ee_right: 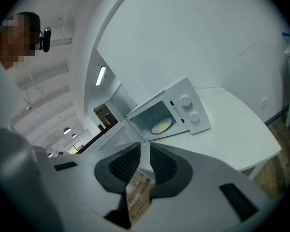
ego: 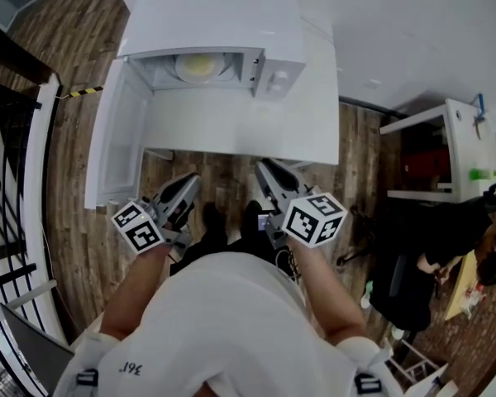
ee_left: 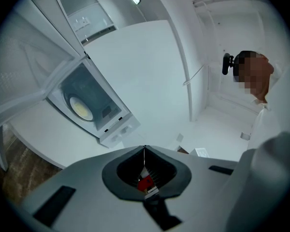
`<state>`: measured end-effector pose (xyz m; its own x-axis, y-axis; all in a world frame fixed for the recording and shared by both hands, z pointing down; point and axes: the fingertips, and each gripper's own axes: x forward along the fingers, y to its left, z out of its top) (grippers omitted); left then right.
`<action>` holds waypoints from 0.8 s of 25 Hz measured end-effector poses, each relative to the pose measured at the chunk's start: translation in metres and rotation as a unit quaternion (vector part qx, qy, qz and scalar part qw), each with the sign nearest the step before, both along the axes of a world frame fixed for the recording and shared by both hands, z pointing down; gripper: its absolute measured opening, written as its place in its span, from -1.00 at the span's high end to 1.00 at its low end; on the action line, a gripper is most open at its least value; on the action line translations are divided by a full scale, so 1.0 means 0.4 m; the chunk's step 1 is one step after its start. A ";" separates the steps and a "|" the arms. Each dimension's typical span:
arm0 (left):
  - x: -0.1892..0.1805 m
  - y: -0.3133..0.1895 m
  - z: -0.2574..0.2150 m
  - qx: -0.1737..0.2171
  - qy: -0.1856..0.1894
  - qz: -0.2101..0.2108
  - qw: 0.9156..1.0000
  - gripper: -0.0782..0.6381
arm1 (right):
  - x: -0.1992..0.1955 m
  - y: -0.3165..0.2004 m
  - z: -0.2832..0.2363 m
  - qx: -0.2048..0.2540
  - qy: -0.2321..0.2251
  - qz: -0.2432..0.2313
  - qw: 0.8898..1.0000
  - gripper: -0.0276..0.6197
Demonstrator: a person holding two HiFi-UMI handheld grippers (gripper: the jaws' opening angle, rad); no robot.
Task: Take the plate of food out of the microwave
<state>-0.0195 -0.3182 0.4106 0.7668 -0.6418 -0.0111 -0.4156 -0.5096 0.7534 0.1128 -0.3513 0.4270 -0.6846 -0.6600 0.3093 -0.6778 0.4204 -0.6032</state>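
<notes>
A white microwave (ego: 231,35) stands at the far side of a white table (ego: 256,131), its door (ego: 116,143) swung wide open to the left. Inside lies a plate of yellow food (ego: 200,66), also seen in the left gripper view as the plate (ee_left: 80,108) and in the right gripper view as the plate (ee_right: 161,126). Both grippers hang short of the table's near edge, well away from the microwave. My left gripper (ego: 188,182) is shut and empty, its jaws meeting in a thin line. My right gripper (ego: 266,170) has a narrow gap between its jaws and nothing in it.
The open door juts out past the table's left side. A black railing (ego: 16,180) runs along the left. A white cabinet (ego: 446,151) and a dark chair (ego: 413,279) stand at the right. Wooden floor (ego: 223,172) lies under the grippers.
</notes>
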 end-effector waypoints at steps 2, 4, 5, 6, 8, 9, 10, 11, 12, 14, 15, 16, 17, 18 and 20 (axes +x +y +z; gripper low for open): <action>-0.002 -0.005 0.000 -0.001 0.000 -0.003 1.000 0.76 | 0.002 -0.002 0.000 0.000 0.002 -0.001 1.000 0.79; -0.005 -0.009 0.001 -0.002 0.000 -0.006 1.000 0.76 | 0.003 -0.005 0.001 -0.001 0.003 -0.001 1.000 0.79; -0.007 -0.013 0.003 -0.003 0.000 -0.007 1.000 0.76 | 0.003 -0.008 0.002 -0.002 0.004 -0.001 1.000 0.79; -0.010 -0.017 0.006 -0.004 -0.001 -0.009 1.000 0.76 | 0.003 -0.012 0.004 -0.002 0.005 -0.001 1.000 0.79; -0.015 -0.030 0.015 -0.006 -0.002 -0.012 1.000 0.76 | 0.000 -0.027 0.011 -0.003 0.011 -0.001 1.000 0.79; -0.018 -0.040 0.021 -0.008 -0.002 -0.015 1.000 0.76 | -0.004 -0.040 0.016 -0.001 0.016 0.000 1.000 0.79; -0.023 -0.053 0.028 -0.009 -0.002 -0.018 1.000 0.76 | -0.009 -0.057 0.021 0.001 0.022 0.000 1.000 0.79; -0.027 -0.070 0.036 -0.011 -0.003 -0.022 1.000 0.76 | -0.017 -0.077 0.028 0.002 0.026 0.001 1.000 0.79; -0.031 -0.089 0.045 -0.012 -0.007 -0.025 1.000 0.76 | -0.028 -0.099 0.035 0.002 0.028 0.000 1.000 0.77; -0.034 -0.130 0.062 -0.011 -0.017 -0.029 0.999 0.76 | -0.056 -0.144 0.050 0.002 0.029 -0.004 1.000 0.74; -0.034 -0.152 0.069 -0.009 -0.022 -0.030 0.999 0.76 | -0.071 -0.167 0.056 0.002 0.031 -0.006 0.999 0.74; -0.034 -0.175 0.075 -0.008 -0.025 -0.031 0.999 0.76 | -0.086 -0.190 0.063 0.003 0.035 -0.009 0.999 0.74; -0.035 -0.198 0.081 -0.006 -0.029 -0.032 0.999 0.76 | -0.100 -0.213 0.071 0.004 0.040 -0.012 0.999 0.74; -0.036 -0.221 0.089 -0.006 -0.034 -0.034 0.999 0.76 | -0.113 -0.236 0.079 0.005 0.046 -0.014 0.999 0.74; -0.044 -0.267 0.107 -0.009 -0.043 -0.039 0.998 0.76 | -0.136 -0.282 0.095 0.004 0.058 -0.017 0.998 0.74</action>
<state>-0.0372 -0.4252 0.4535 0.7128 -0.6984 0.0652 -0.5173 -0.4606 0.7213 0.0586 -0.4642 0.4651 -0.6660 -0.6404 0.3825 -0.7285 0.4484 -0.5178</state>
